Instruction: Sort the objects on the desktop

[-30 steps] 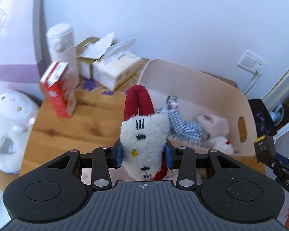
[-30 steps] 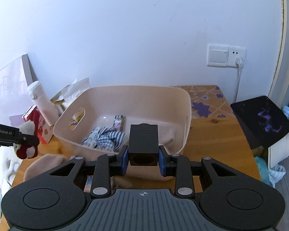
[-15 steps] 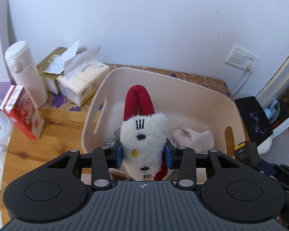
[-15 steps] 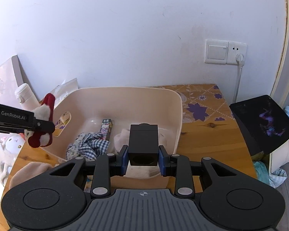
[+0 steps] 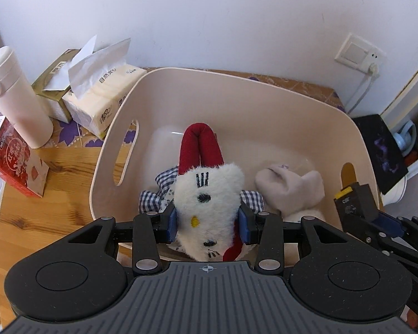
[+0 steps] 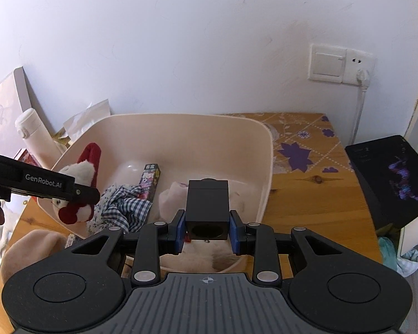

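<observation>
Against the white wall, my wooden tabletop [image 6: 306,194] is carrying a smooth beige bin [image 5: 264,105]; my left tool [image 5: 207,222] is clenching a fuzzy plush toy [image 5: 206,192], my right tool [image 6: 207,232] a black cube [image 6: 207,203].

"GenRobot.AI" is printed in white on the side of the left tongs [image 6: 78,192]. Chinese characters are printed on the tissue pack [image 5: 103,103] and the red carton [image 5: 14,158], too small to be read.
</observation>
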Available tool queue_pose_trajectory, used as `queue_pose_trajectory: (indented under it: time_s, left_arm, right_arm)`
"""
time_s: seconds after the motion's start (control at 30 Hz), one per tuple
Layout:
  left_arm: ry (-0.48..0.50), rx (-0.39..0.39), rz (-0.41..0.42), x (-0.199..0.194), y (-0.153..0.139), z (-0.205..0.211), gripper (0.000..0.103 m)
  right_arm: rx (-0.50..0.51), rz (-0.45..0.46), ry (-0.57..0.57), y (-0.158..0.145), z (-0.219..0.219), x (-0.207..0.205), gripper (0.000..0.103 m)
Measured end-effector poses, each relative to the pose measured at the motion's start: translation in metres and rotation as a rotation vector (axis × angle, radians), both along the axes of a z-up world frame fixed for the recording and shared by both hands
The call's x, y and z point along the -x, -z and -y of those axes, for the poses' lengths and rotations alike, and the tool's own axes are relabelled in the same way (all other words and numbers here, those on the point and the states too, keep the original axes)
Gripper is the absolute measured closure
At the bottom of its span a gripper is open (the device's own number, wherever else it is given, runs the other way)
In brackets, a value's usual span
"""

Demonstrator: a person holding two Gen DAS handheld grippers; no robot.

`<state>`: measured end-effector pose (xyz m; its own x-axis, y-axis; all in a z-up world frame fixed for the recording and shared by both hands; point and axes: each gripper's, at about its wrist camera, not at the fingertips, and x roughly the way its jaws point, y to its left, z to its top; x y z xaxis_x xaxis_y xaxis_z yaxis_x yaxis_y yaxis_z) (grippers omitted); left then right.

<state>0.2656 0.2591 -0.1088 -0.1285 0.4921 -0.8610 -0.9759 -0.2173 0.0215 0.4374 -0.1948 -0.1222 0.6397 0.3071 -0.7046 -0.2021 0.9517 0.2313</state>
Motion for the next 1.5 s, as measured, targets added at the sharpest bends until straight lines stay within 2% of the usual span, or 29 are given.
queue_pose_trajectory:
  time_s: [0.27,0.37,0.47,0.57,0.8,1.0,1.03,1.1,1.13,1.27,1.37,1.5]
  left_arm:
    - [0.018,0.015,-0.001,-0.001,0.001,0.001,0.054]
    - [0.018,0.002,0.014,0.001,-0.003,0.003,0.045]
    - [0.021,-0.017,0.017,0.001,-0.009,0.007,0.038]
    - [0.033,-0.03,0.015,0.002,-0.014,0.013,0.034]
    - [0.043,-0.092,0.037,0.008,-0.031,0.038,0.034]
    - [0.045,-0.125,0.027,0.018,-0.045,0.062,0.03]
    - [0.036,-0.127,0.027,0.021,-0.046,0.067,0.03]
    - [0.019,-0.133,0.028,0.028,-0.049,0.075,0.03]
    - [0.017,-0.135,0.03,0.031,-0.051,0.08,0.03]
    - [0.0,-0.13,0.026,0.044,-0.051,0.099,0.029]
    - [-0.012,-0.117,0.021,0.055,-0.048,0.113,0.027]
    - [-0.027,-0.087,0.017,0.071,-0.04,0.13,0.026]
  right_arm:
    - [-0.021,-0.023,-0.029,0.005,-0.005,-0.001,0.073]
    - [-0.024,-0.013,-0.023,0.002,-0.004,0.002,0.058]
    - [-0.039,-0.004,-0.01,-0.001,-0.002,0.006,0.056]
    - [-0.039,0.0,0.004,-0.003,-0.001,0.011,0.042]
    - [-0.04,0.023,0.016,-0.012,0.002,0.03,0.027]
    - [-0.032,0.031,0.038,-0.015,0.002,0.049,0.023]
    - [-0.03,0.027,0.043,-0.015,0.002,0.052,0.021]
    - [-0.029,0.018,0.056,-0.014,0.0,0.058,0.01]
    - [-0.032,0.016,0.058,-0.013,0.0,0.062,0.01]
    - [-0.032,-0.001,0.054,-0.009,-0.003,0.073,0.009]
    - [-0.022,-0.019,0.05,-0.005,-0.006,0.081,0.0]
    - [-0.018,-0.044,0.027,-0.001,-0.009,0.092,0.0]
